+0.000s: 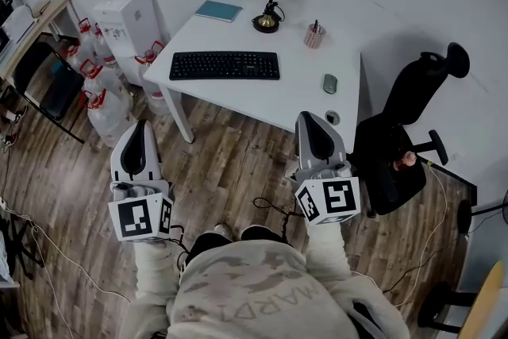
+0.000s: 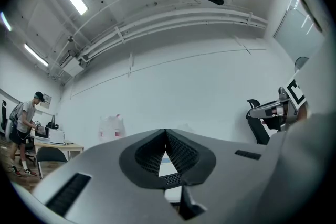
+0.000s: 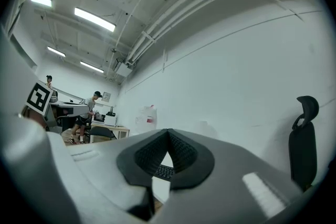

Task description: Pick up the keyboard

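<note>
Black keyboard point(image 1: 225, 65), location?
– Flat on white table point(image 1: 294, 103), well ahead of both tools.
– Jaw state?
– Left gripper point(image 1: 140, 129): pressed together, empty. Right gripper point(image 1: 309, 121): same. Both over wood floor point(image 1: 230, 163).

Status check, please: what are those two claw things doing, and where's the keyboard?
Left gripper and right gripper: jaws shut, both empty, short of the keyboard. Keyboard lies flat on the white table, untouched. Mouse sits apart to its right.
</note>
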{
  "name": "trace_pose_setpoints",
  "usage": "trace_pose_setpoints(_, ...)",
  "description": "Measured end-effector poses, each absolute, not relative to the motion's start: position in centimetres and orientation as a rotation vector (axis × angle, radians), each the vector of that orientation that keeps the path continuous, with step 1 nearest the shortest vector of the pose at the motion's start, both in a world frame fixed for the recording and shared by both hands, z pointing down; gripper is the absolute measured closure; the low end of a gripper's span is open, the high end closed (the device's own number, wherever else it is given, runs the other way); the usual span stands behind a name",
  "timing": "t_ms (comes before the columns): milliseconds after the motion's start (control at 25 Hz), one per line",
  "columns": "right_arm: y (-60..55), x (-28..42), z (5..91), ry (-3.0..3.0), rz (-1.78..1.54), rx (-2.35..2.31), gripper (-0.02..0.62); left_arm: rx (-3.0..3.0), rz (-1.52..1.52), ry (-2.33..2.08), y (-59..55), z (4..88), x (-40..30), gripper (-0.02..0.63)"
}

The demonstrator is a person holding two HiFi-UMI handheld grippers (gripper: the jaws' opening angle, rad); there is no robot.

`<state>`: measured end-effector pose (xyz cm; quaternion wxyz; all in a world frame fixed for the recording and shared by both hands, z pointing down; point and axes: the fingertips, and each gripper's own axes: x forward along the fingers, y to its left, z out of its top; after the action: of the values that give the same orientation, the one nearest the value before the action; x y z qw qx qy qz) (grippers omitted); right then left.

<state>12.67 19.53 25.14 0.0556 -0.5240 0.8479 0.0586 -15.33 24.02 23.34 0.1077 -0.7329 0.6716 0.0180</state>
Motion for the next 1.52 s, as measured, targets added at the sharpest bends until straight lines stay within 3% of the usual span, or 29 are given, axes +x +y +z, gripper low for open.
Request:
trace_pose_setpoints(760,16.3,8.0,25.8,2.575,0.235,-1.670,0.584,-2.201,0.074,1.945,19.7,24.5,-20.8,0.600)
trace_pose_setpoints(1520,1.7,5.9,26.0,2.602,0.215,-1.606,0.585,-2.164,0.042,1.988,6.5,24.9,-22.6,0.600)
